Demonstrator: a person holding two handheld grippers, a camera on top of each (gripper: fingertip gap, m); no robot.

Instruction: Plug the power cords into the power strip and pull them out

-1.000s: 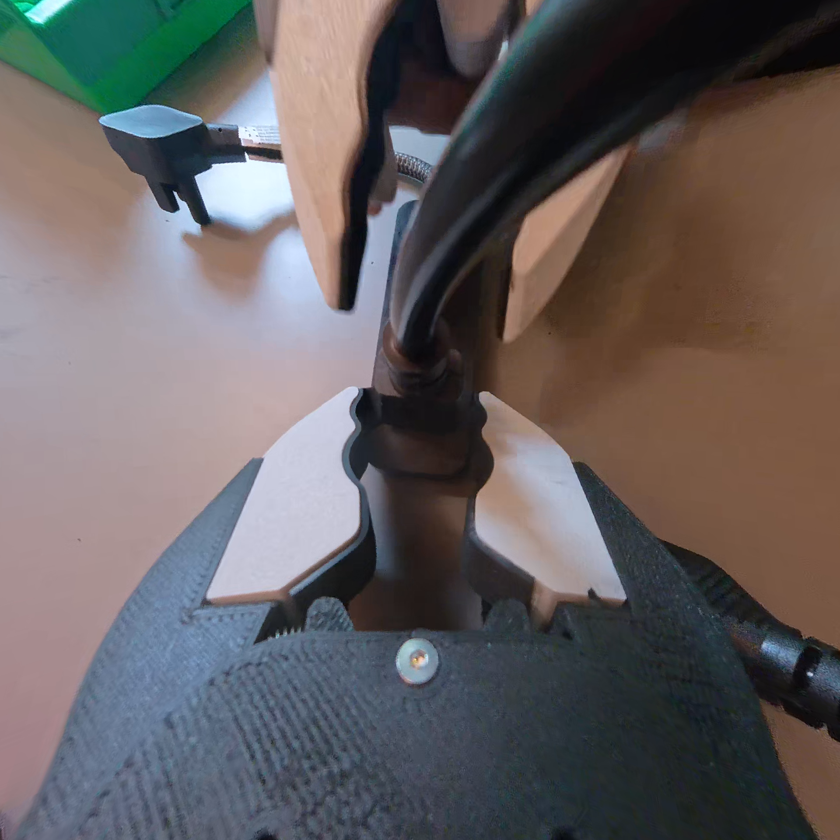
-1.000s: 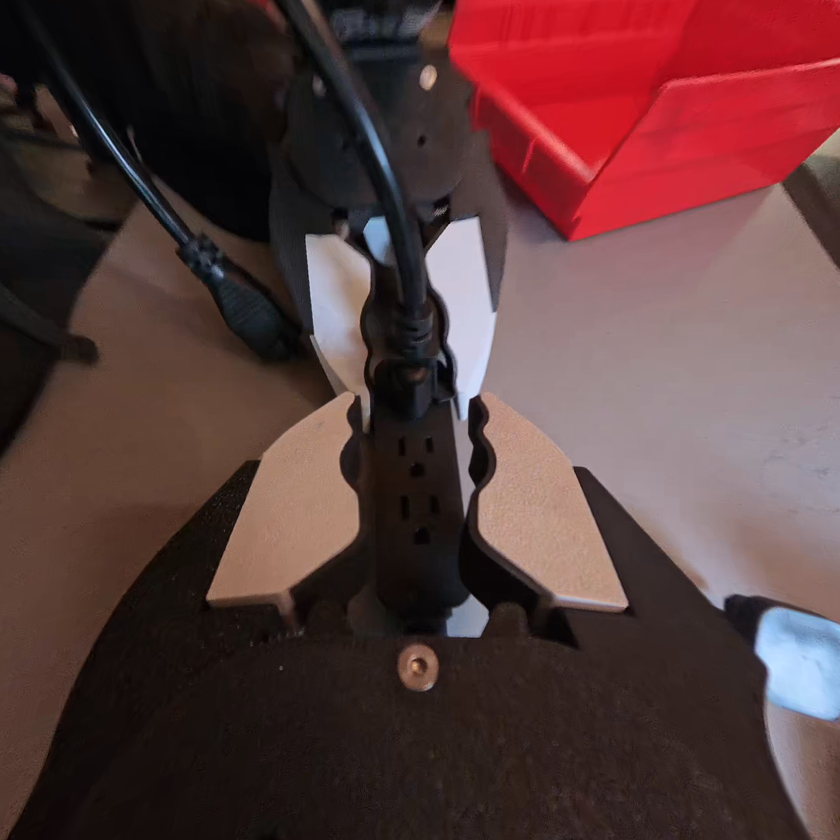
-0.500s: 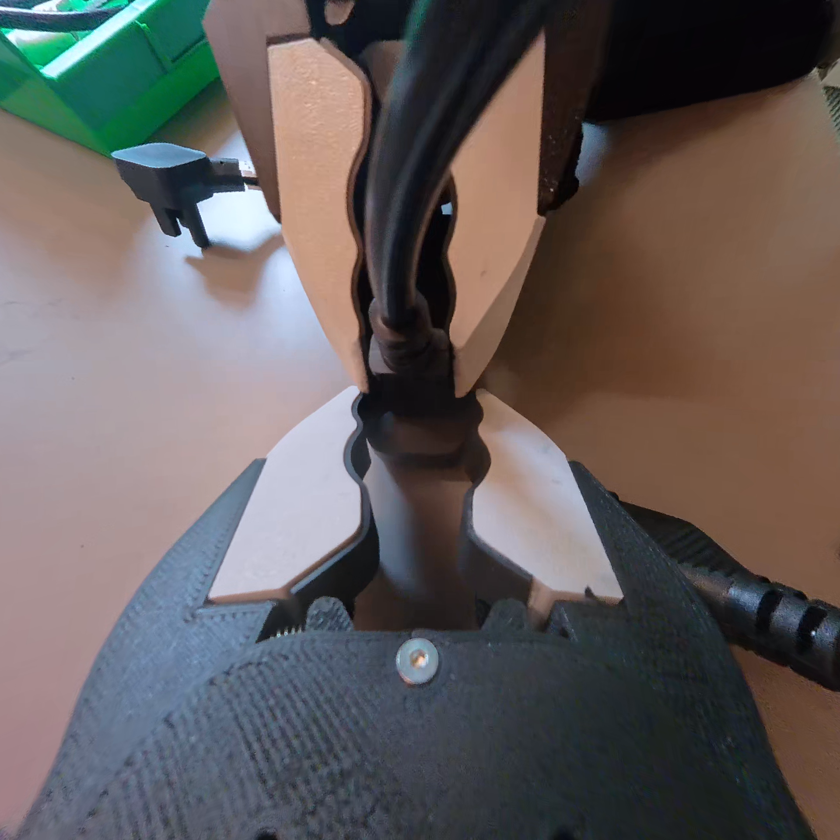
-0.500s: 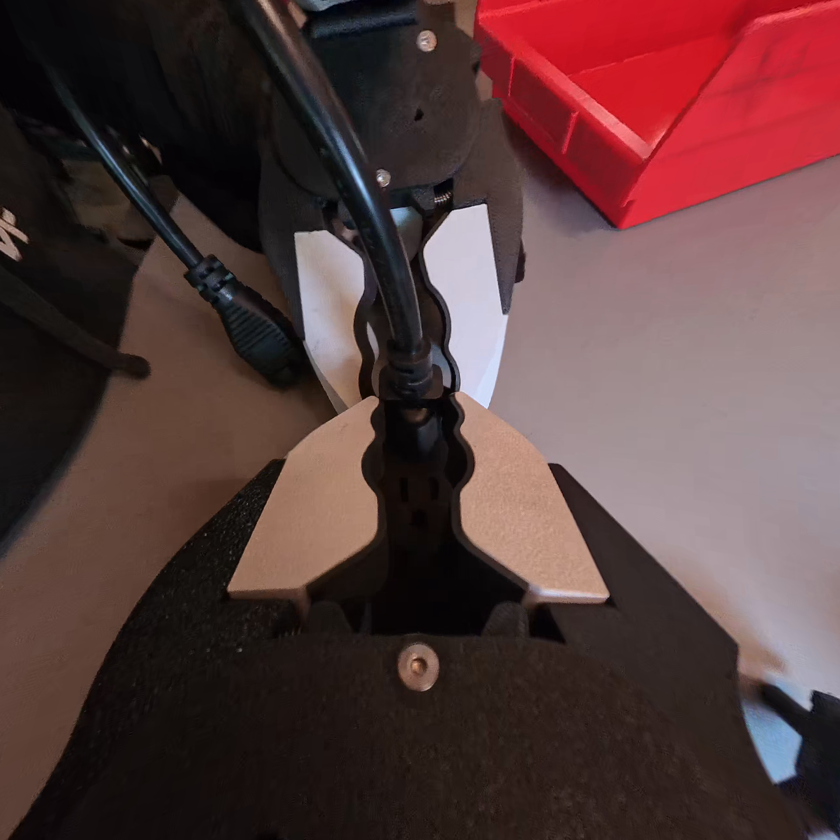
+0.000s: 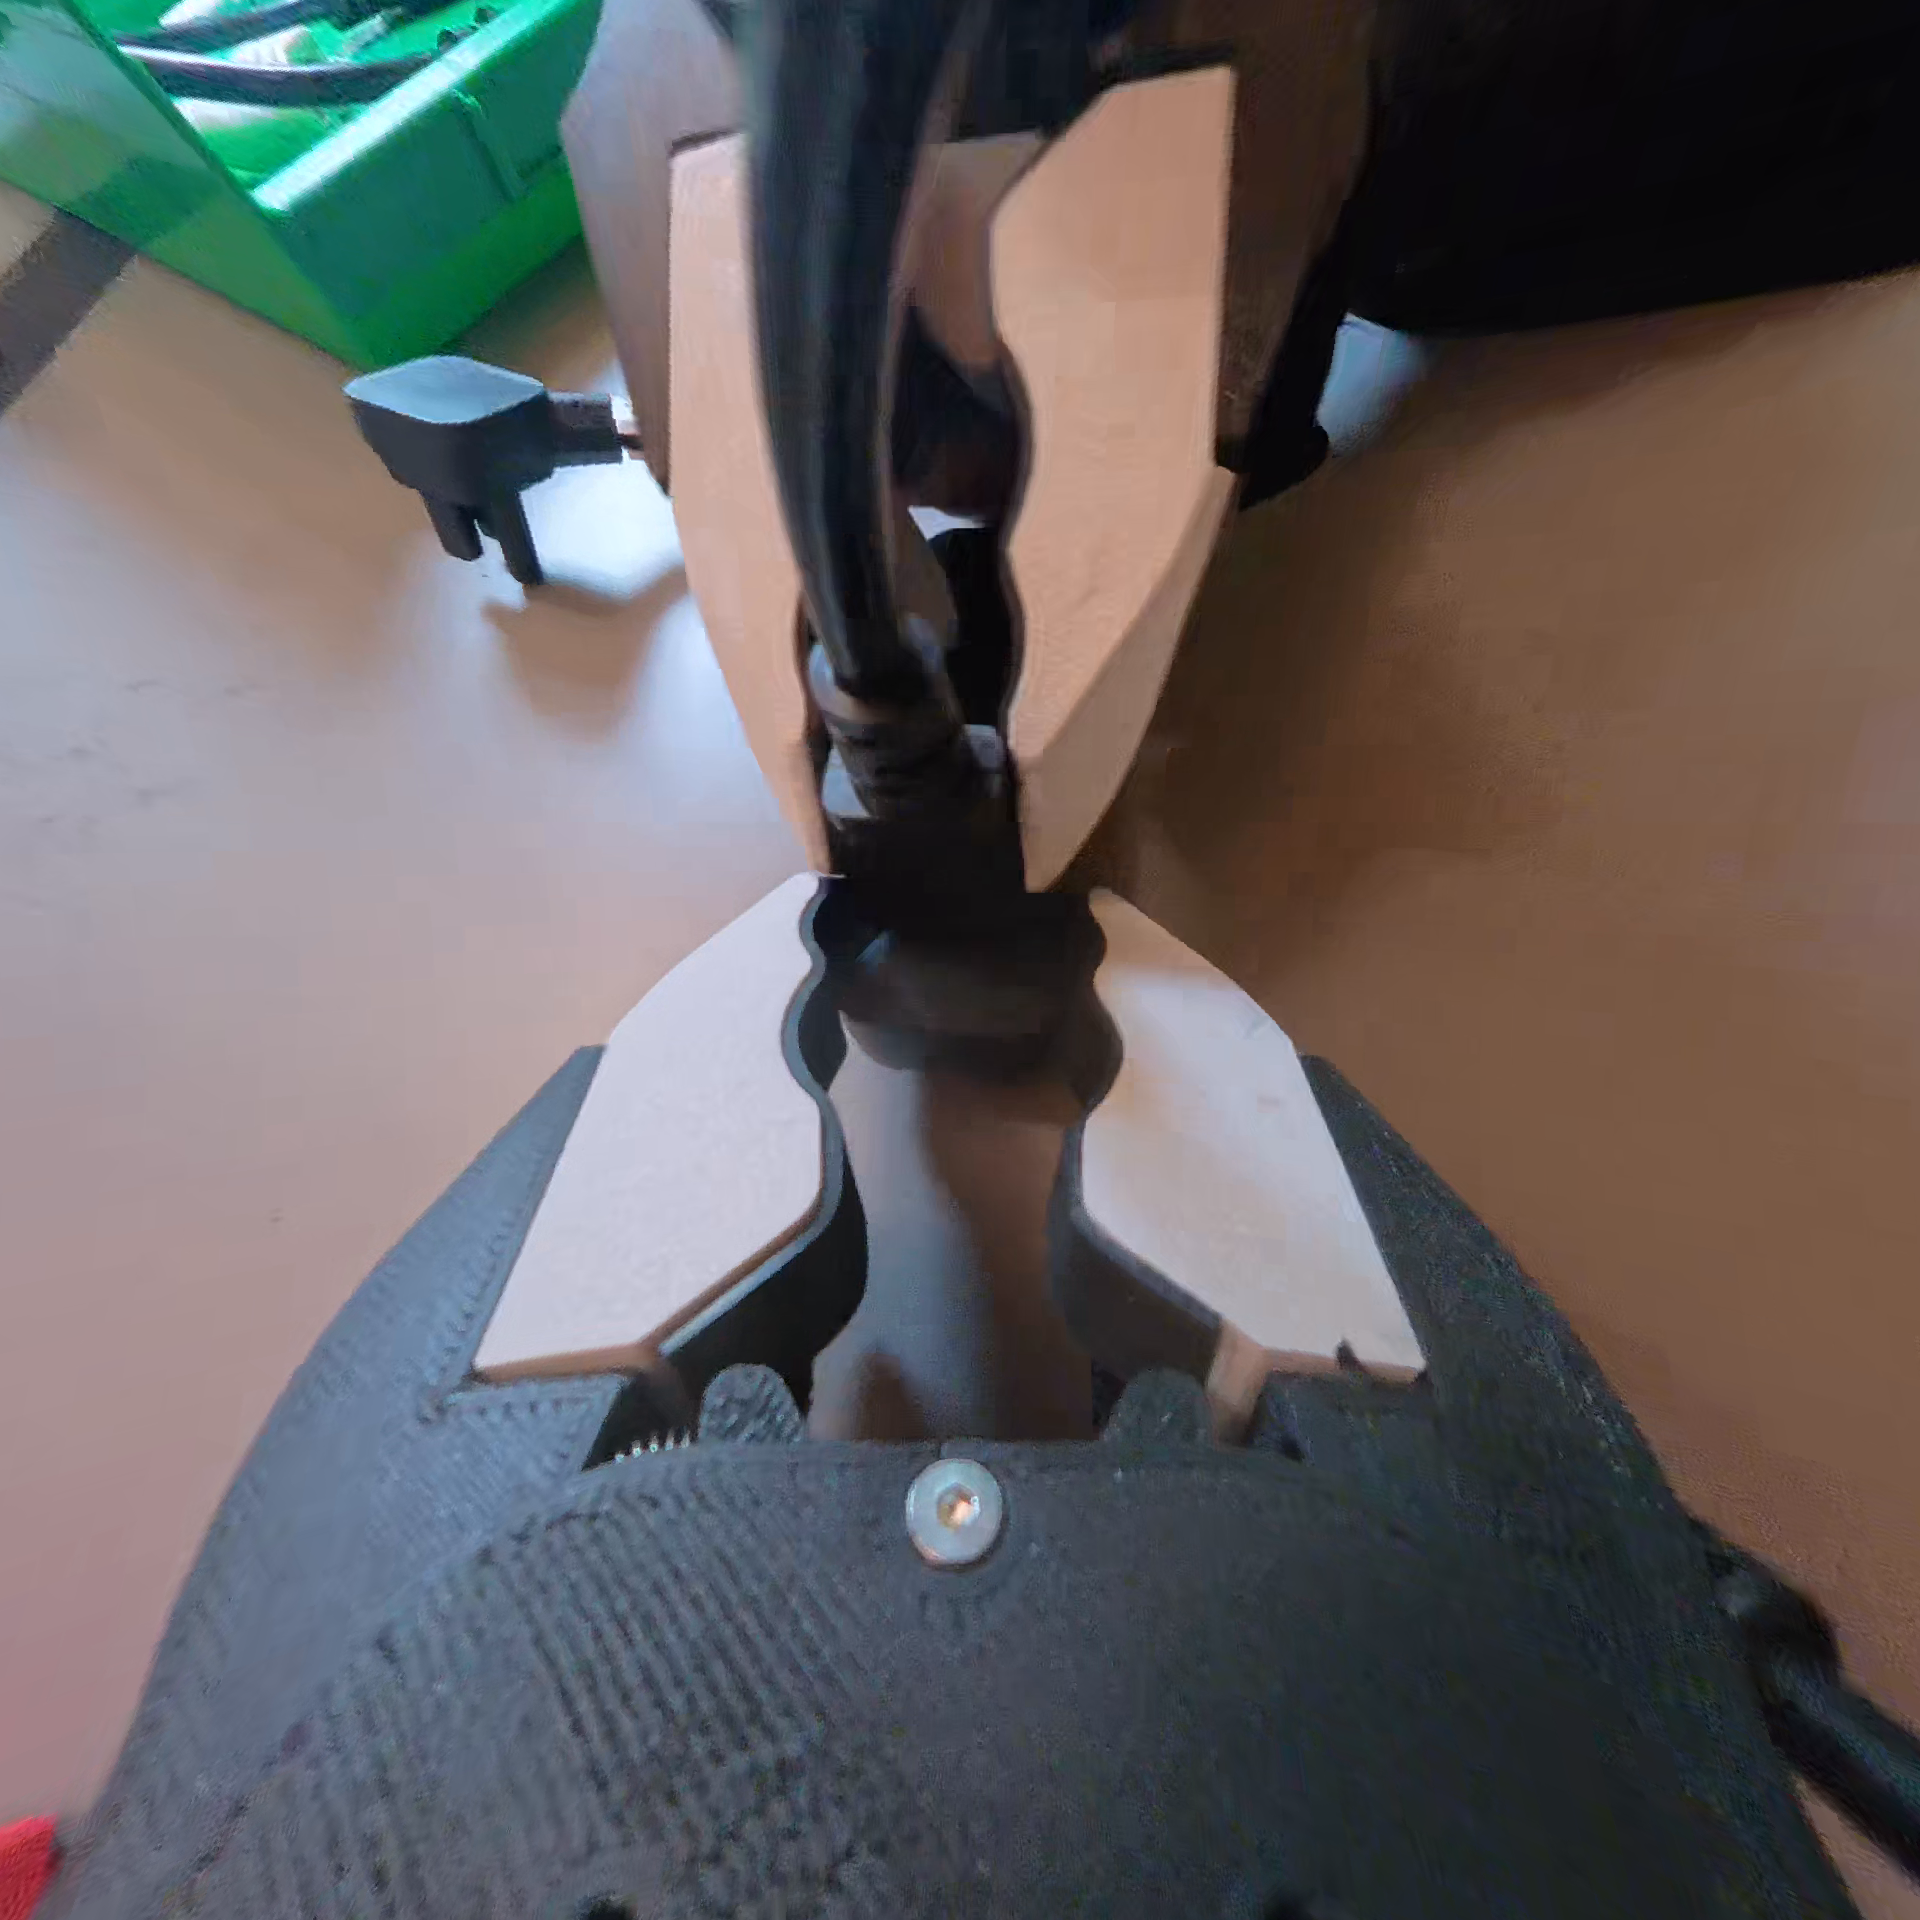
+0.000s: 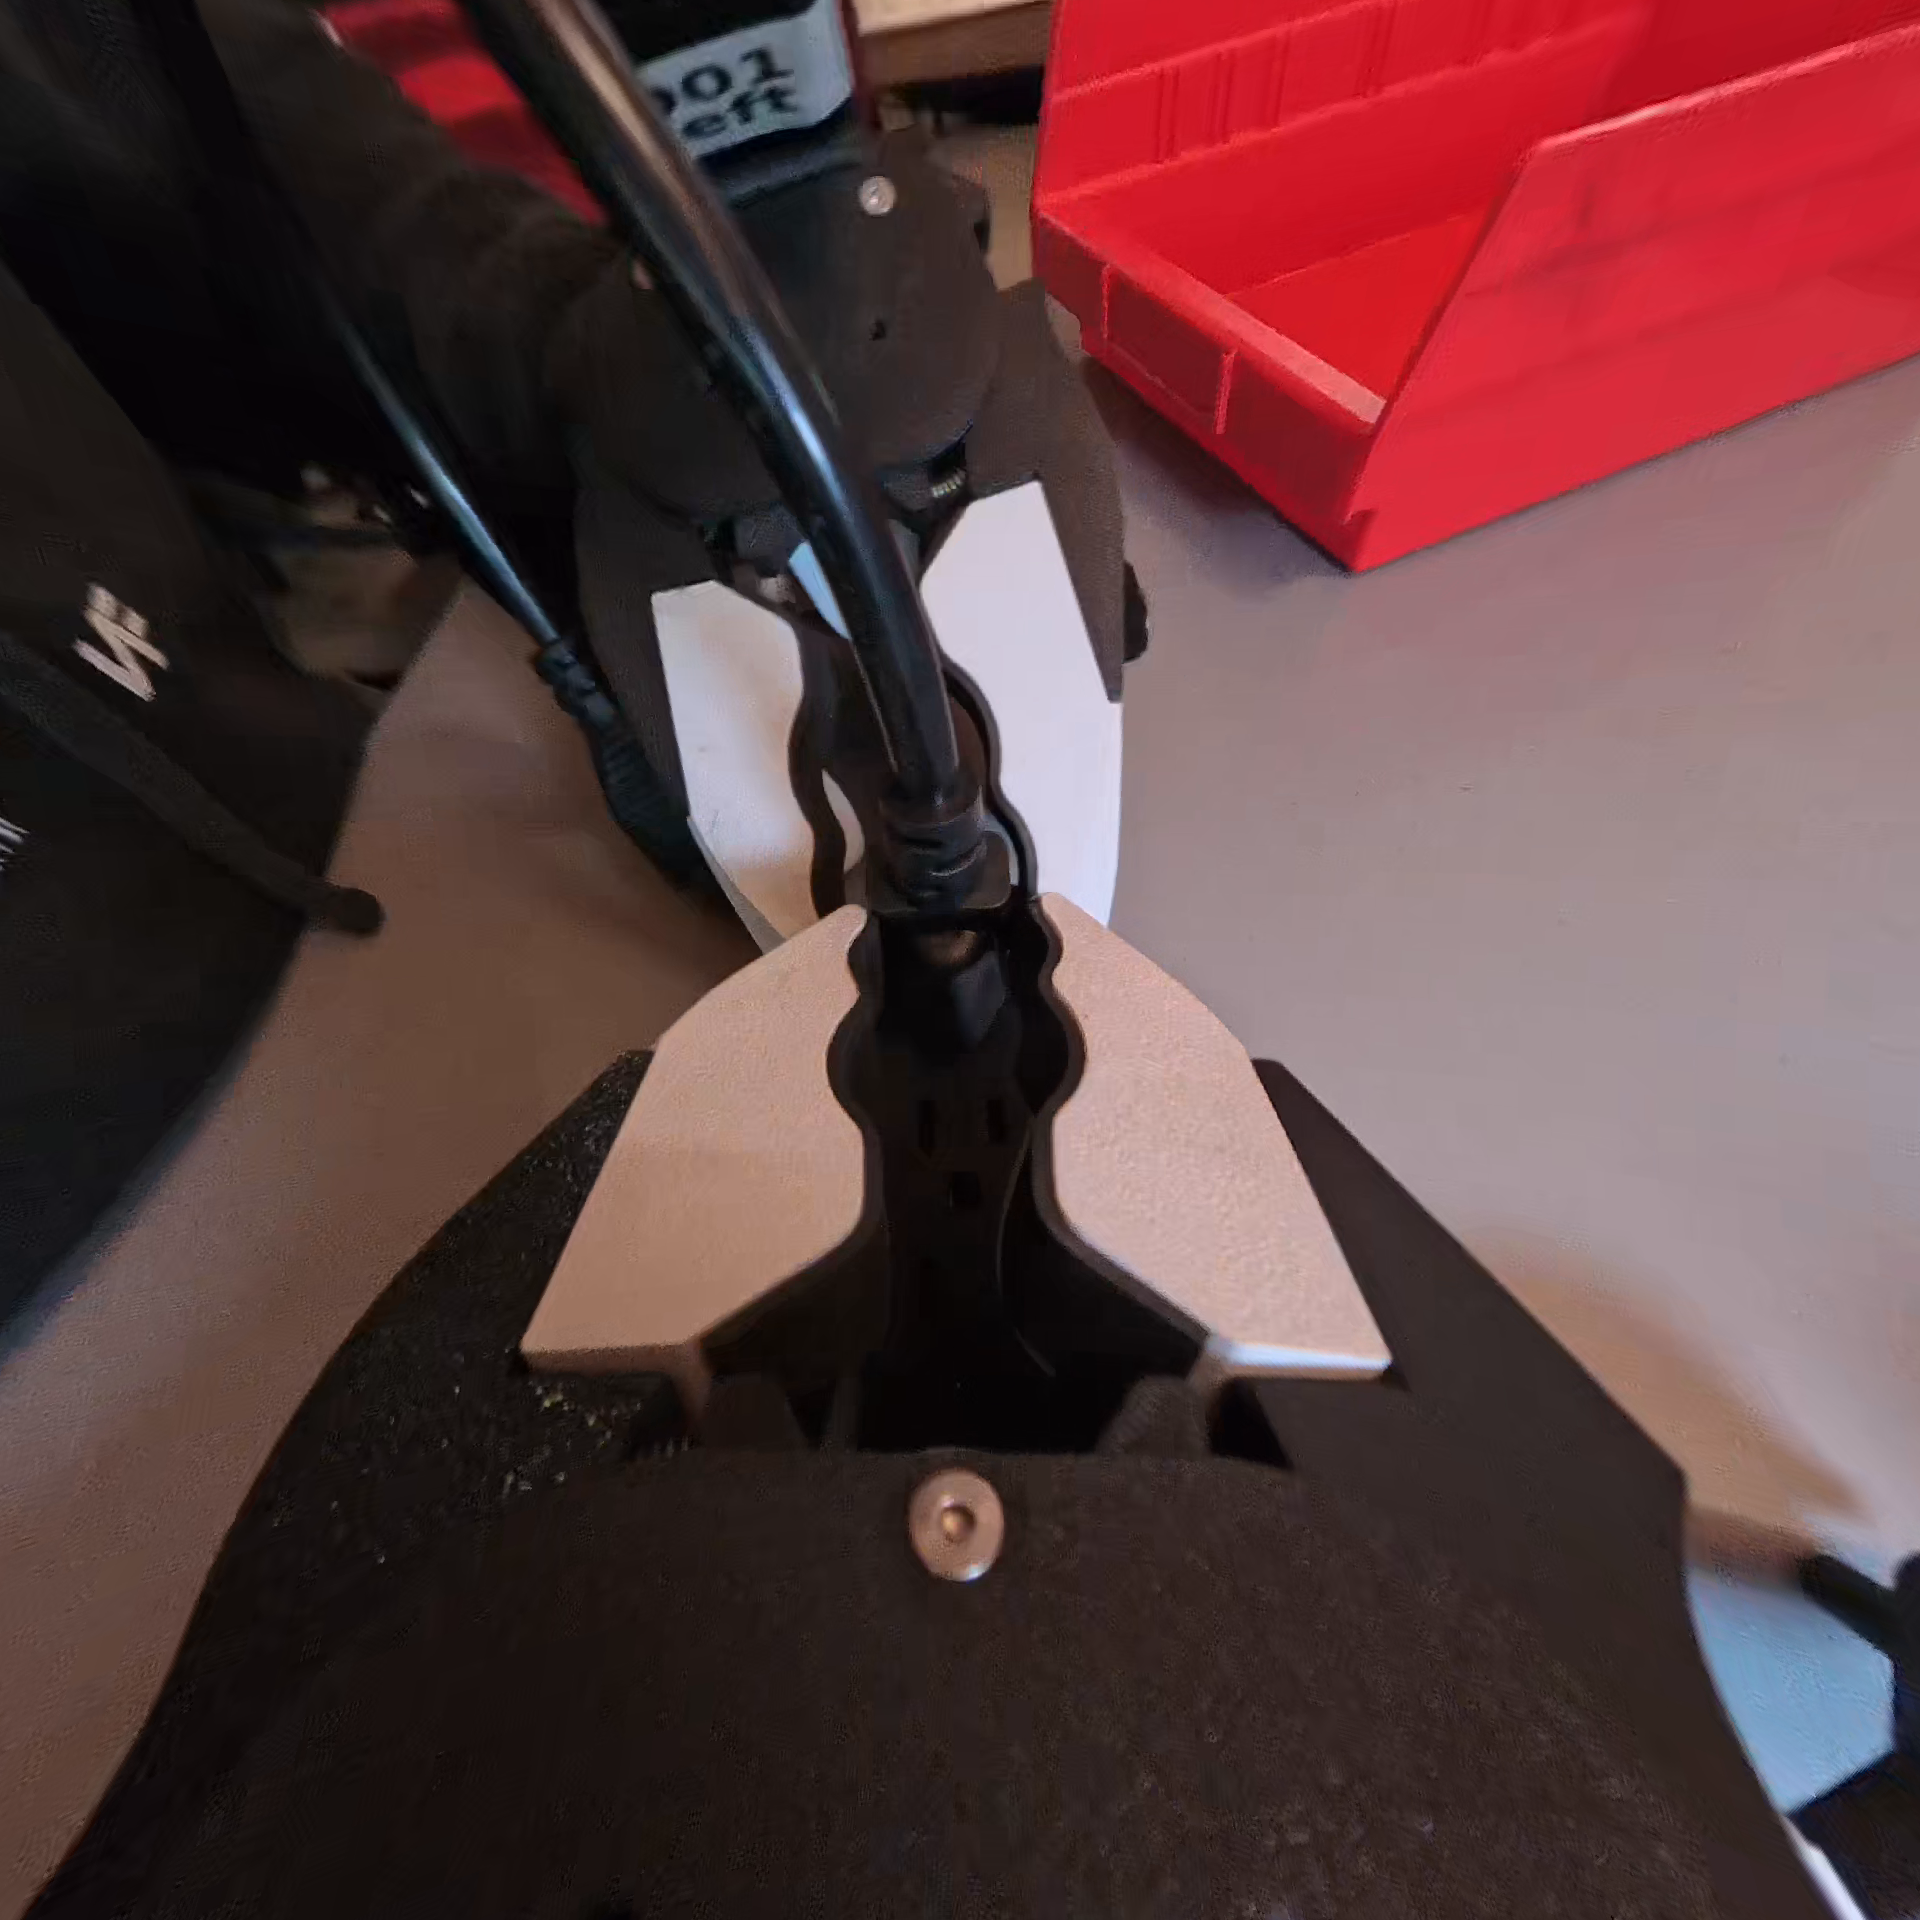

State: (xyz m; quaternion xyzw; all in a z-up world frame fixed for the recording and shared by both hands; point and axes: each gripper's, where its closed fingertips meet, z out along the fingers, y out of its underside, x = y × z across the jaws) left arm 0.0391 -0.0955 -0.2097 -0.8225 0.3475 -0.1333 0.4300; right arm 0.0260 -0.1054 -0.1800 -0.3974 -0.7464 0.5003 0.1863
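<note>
In the left wrist view my left gripper [image 5: 951, 920] is shut on the end of the black power strip [image 5: 956, 997], which rests on the table. My right gripper [image 5: 925, 873] faces it tip to tip, its jaws closed around a black power cord plug [image 5: 899, 748] that stands in the strip. In the right wrist view my right gripper [image 6: 954, 920] pinches that plug [image 6: 935, 852] above the strip [image 6: 956, 1153], whose free sockets show between the fingers. The cord [image 6: 790, 395] arcs up and away. The left gripper's white fingers [image 6: 717, 727] show behind.
A green bin [image 5: 312, 208] stands far left, with a loose black three-pin plug [image 5: 457, 436] on the table in front of it. A red bin [image 6: 1507, 260] stands at the right gripper's far right. Another black cord end [image 6: 613, 748] lies left; a cord [image 5: 1818, 1704] runs lower right. Left and right tips are no more than a few centimetres apart.
My right gripper has swung in line opposite the left one, moved along the strip to the plug and closed its jaws on it. The left gripper kept its hold.
</note>
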